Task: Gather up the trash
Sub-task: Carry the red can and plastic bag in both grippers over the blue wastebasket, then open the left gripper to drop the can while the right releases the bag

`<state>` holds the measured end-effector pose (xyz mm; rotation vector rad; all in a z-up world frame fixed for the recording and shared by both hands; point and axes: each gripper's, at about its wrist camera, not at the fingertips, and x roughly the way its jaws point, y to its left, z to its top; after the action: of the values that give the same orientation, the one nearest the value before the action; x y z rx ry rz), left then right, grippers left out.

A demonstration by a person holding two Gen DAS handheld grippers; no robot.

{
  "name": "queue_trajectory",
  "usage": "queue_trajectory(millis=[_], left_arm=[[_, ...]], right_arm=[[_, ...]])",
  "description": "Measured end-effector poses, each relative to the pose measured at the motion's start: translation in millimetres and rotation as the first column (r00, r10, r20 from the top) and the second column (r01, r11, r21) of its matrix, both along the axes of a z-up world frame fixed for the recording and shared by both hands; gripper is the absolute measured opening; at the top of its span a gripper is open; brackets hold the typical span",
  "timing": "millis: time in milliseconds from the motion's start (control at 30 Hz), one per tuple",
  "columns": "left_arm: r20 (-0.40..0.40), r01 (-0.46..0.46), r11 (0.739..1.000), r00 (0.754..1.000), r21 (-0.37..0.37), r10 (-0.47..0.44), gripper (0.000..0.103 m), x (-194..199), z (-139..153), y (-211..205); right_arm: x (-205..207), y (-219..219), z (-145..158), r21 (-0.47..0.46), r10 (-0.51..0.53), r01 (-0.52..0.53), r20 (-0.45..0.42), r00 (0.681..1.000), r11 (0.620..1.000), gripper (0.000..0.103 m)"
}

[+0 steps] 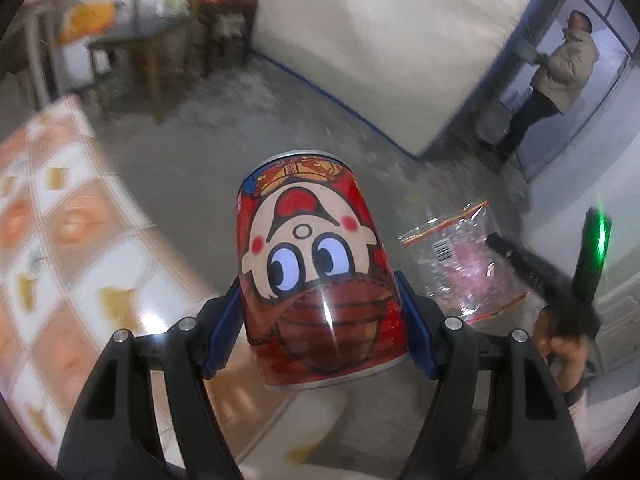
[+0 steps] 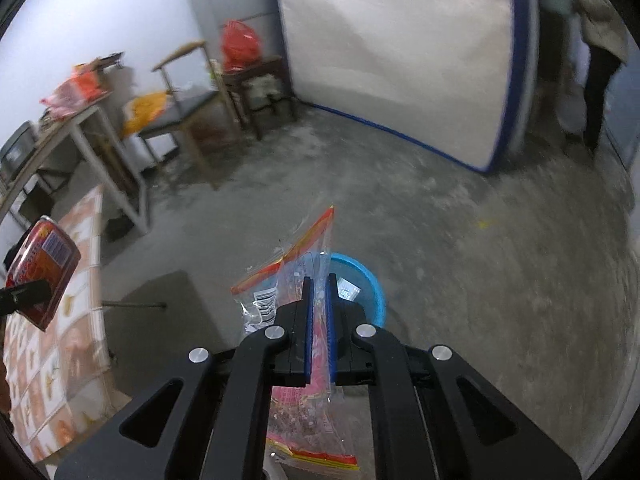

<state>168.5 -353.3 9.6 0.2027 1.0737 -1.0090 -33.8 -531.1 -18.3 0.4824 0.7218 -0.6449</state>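
Observation:
My left gripper (image 1: 320,296) is shut on a red drink can (image 1: 316,264) with a cartoon face, held upside down between the blue pads. In the right wrist view the same can (image 2: 42,272) shows at the far left above the table. My right gripper (image 2: 319,284) is shut on a clear plastic wrapper (image 2: 298,256) with red-orange edges and a barcode; the wrapper (image 1: 456,260) also appears in the left wrist view, to the right of the can. Just beyond the right fingertips a blue plastic bin (image 2: 368,284) stands on the floor, partly hidden by the wrapper.
A table with a patterned orange-and-white cloth (image 1: 60,248) lies at the left. A chair (image 2: 188,112), small tables with bags and a big white mattress (image 2: 400,52) stand against the walls. A person (image 1: 560,72) stands in the doorway at the right. The floor is bare concrete.

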Motion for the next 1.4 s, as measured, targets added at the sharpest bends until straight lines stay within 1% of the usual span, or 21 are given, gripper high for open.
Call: queue_trajectory(millis=[100,167,200,267,367,433,467,567,633,667,700,733,800,900,1000,1033,1167,1233,1267,1400], left_arm=[[-0.094,0.04,0.998,0.995,0.041,-0.035,0.066,7,-25,-45],[-0.167,0.055,0.996,0.985,0.073,-0.042,0.066,8,-47,-76],[-0.188,0.059,0.994,0.981,0.087,-0.042,0.066,8,-55,-86],[-0.231,0.076,0.991,0.972,0.111,-0.049,0.066,6,-76,-109],[-0.341,0.098,0.986,0.939,0.134,-0.047,0.066,-3,-116,-150],[-0.364,0.116,0.982,0.93,0.151,-0.054,0.067,-6,-137,-172],[-0.365,0.123,0.979,0.929,0.161,-0.056,0.067,-10,-148,-185],[-0.356,0.133,0.978,0.932,0.162,-0.068,0.067,-12,-175,-208],[-0.324,0.113,0.981,0.944,0.155,-0.058,0.078,-11,-192,-222],[-0.313,0.098,0.984,0.949,0.151,-0.047,0.083,-11,-196,-225],[-0.306,0.072,0.987,0.952,0.141,-0.026,0.083,-8,-200,-225],[-0.316,0.053,0.99,0.949,0.132,-0.009,0.083,-4,-202,-224],[-0.334,0.03,0.993,0.942,0.115,0.01,0.083,5,-196,-220],[-0.306,0.009,0.997,0.952,0.082,0.017,0.083,15,-173,-209],[-0.276,-0.01,1.0,0.961,0.021,0.015,0.083,22,-135,-189],[-0.264,-0.012,1.0,0.964,-0.002,0.011,0.083,24,-118,-179],[-0.173,-0.016,0.998,0.985,-0.057,0.006,0.083,20,-54,-133],[-0.13,-0.005,0.997,0.992,-0.078,-0.005,0.083,17,-30,-110],[-0.098,-0.007,0.996,0.995,-0.091,-0.002,0.084,15,-16,-91],[-0.025,-0.035,0.992,0.999,-0.125,0.032,0.084,5,17,-25]], right_arm=[[-7,-21,-28,0.046,-0.043,0.044,-0.019,0.999,0.998,0.006],[-10,-30,-44,0.063,-0.066,0.069,-0.037,0.997,0.996,0.006],[-13,-37,-55,0.078,-0.083,0.086,-0.047,0.995,0.993,0.006],[-21,-48,-67,0.098,-0.104,0.109,-0.054,0.993,0.989,0.006],[-35,-64,-83,0.125,-0.14,0.147,-0.062,0.988,0.981,0.006],[-45,-72,-88,0.134,-0.163,0.17,-0.066,0.985,0.976,0.006],[-52,-77,-91,0.138,-0.175,0.183,-0.068,0.982,0.973,0.006],[-68,-87,-99,0.149,-0.203,0.212,-0.075,0.976,0.966,0.006],[-76,-93,-105,0.161,-0.217,0.227,-0.08,0.973,0.961,0.006],[-80,-95,-109,0.171,-0.222,0.233,-0.082,0.972,0.957,0.006],[-82,-96,-112,0.179,-0.225,0.237,-0.085,0.971,0.955,0.006],[-82,-98,-114,0.184,-0.226,0.238,-0.088,0.97,0.954,0.006],[-83,-98,-120,0.194,-0.223,0.238,-0.095,0.97,0.952,0.006],[-79,-102,-128,0.225,-0.216,0.23,-0.085,0.973,0.947,0.006],[-65,-103,-130,0.243,-0.2,0.21,-0.065,0.978,0.947,0.006],[-61,-104,-131,0.248,-0.195,0.204,-0.059,0.979,0.947,0.006],[-30,-109,-137,0.279,-0.179,0.181,-0.033,0.983,0.943,0.006],[-13,-112,-141,0.28,-0.174,0.176,-0.031,0.984,0.944,0.006],[-1,-113,-146,0.276,-0.171,0.174,-0.036,0.985,0.945,0.006],[47,-112,-166,0.232,-0.158,0.17,-0.071,0.985,0.958,0.006]])
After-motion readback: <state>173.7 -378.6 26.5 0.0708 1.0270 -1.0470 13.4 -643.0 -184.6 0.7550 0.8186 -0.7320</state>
